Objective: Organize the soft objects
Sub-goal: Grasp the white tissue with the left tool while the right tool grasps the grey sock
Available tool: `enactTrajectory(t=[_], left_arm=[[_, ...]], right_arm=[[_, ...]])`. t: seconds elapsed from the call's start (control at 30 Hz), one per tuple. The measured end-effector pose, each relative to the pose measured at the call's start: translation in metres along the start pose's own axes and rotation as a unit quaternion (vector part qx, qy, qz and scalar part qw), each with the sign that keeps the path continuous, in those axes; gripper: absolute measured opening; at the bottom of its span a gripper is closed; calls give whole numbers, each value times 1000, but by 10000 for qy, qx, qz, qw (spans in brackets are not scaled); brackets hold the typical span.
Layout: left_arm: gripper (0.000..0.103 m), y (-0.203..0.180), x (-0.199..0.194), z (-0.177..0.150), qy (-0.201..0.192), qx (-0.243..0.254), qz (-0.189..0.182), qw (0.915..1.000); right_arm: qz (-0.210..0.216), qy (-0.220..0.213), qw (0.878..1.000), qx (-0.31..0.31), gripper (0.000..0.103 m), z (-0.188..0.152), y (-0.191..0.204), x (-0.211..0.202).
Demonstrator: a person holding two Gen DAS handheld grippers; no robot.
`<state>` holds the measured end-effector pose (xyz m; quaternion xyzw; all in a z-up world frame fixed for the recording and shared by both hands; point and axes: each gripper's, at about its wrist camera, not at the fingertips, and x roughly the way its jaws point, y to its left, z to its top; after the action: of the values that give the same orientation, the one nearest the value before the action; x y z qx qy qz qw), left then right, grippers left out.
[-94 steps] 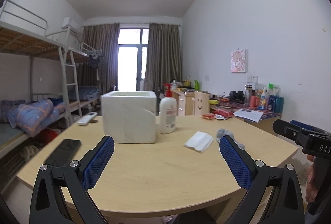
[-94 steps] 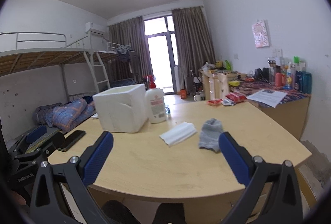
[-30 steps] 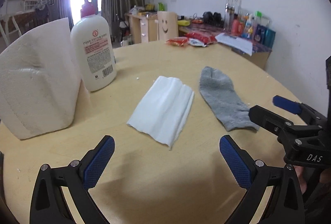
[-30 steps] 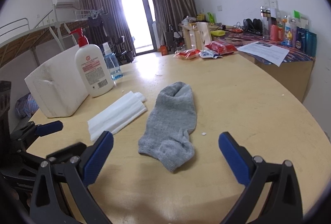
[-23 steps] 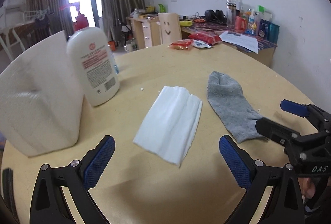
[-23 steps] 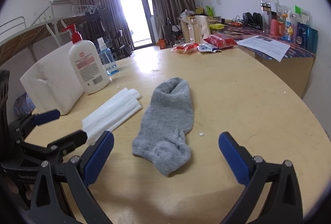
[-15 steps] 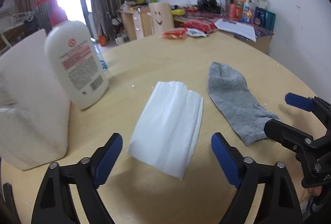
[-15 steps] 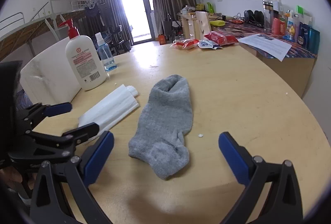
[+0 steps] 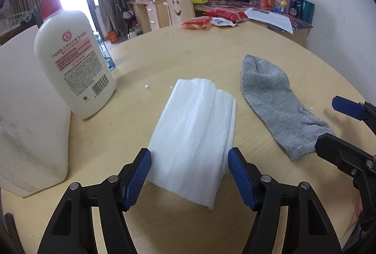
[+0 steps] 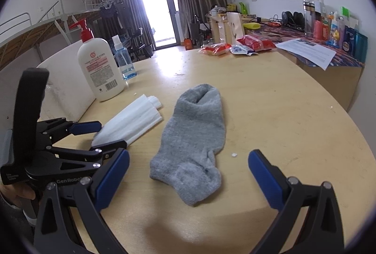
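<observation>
The left gripper [image 9: 189, 161] is closing, jaws straddling the folded white tissue's [image 9: 196, 136] near end on the round wooden bench [image 9: 211, 59], not yet pinching; the right gripper [image 10: 188, 170] is hanging wide open, empty, over the grey sock [image 10: 195, 136]. Lowering further should catch every layer.

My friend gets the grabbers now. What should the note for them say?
Left tool: open, jaws just been closing, straddling the near end of the white tissue, not pinching it yet.
Right tool: open, empty, hanging over the near end of the grey sock.
Both soft things lie flat, side by side on the round table, beside the lotion bottle and white foam box.
Done: nothing picked up.
Left: grab both, tidy them.
</observation>
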<state>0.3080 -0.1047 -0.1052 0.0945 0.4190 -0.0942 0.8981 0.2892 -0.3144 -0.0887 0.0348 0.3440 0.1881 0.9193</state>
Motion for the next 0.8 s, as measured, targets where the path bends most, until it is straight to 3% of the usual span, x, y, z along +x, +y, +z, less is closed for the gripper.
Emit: enactTrajectory(t=[0.13, 0.27, 0.37, 0.5, 0.8], left_arm=[[67, 1, 0, -1, 7, 15, -12, 10000], [33, 0, 0, -2, 0, -5, -226, 9997], [18, -7, -3, -4, -54, 165, -237, 9996], [14, -8, -4, -5, -57, 187, -321, 9993], [12, 1, -8, -8, -96, 2, -680, 9976]], right_arm=[[31, 13, 10000, -7, 103, 0, 1, 0], [30, 102, 9999, 6, 101, 0, 1, 4], [-57, 220, 9997, -36, 98, 1, 3, 8], [-171, 313, 9993, -123, 94, 0, 7, 12], [-308, 655, 9968, -345, 65, -3, 14, 24]])
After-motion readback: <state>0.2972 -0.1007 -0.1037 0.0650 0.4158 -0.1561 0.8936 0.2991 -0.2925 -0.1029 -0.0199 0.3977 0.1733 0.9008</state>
